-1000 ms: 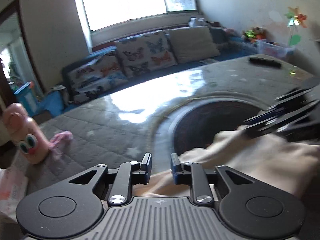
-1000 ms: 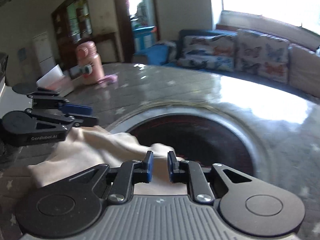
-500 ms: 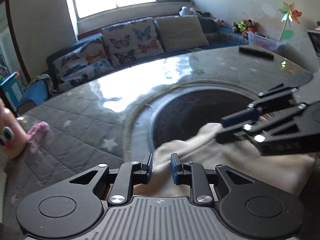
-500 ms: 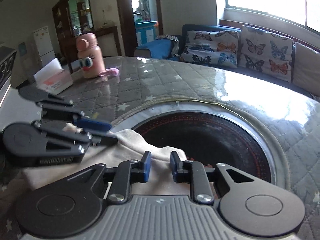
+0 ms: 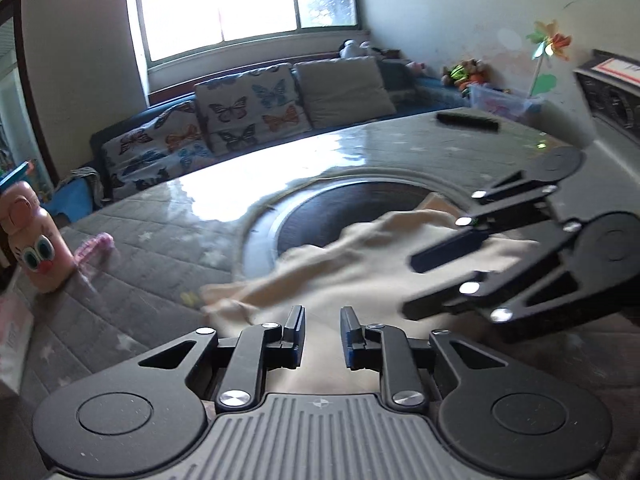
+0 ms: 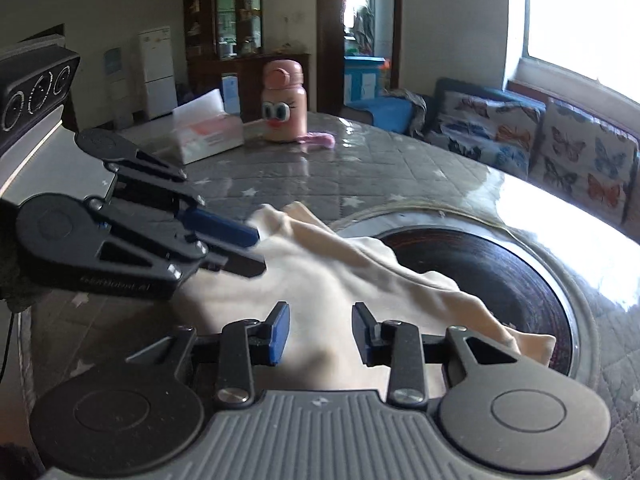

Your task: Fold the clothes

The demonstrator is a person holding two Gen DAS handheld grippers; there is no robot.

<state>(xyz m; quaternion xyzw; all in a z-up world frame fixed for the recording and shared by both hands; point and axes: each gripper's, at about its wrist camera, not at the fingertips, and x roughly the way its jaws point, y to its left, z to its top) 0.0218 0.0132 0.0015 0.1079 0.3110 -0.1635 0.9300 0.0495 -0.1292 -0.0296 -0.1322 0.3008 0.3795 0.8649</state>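
One soft, light cream cloth [image 6: 320, 280] lies rumpled on the tabletop [image 6: 360, 176], partly over the dark round plate at 2 o'clock, and both the left gripper [image 5: 322, 334] and right gripper [image 6: 320, 332] hover open and empty, so pinch a loose edge.

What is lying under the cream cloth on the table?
The cream cloth garment lies partly on the grey quilted star-print table cover and partly over the dark round inset plate. Whatever lies beneath its middle is hidden.
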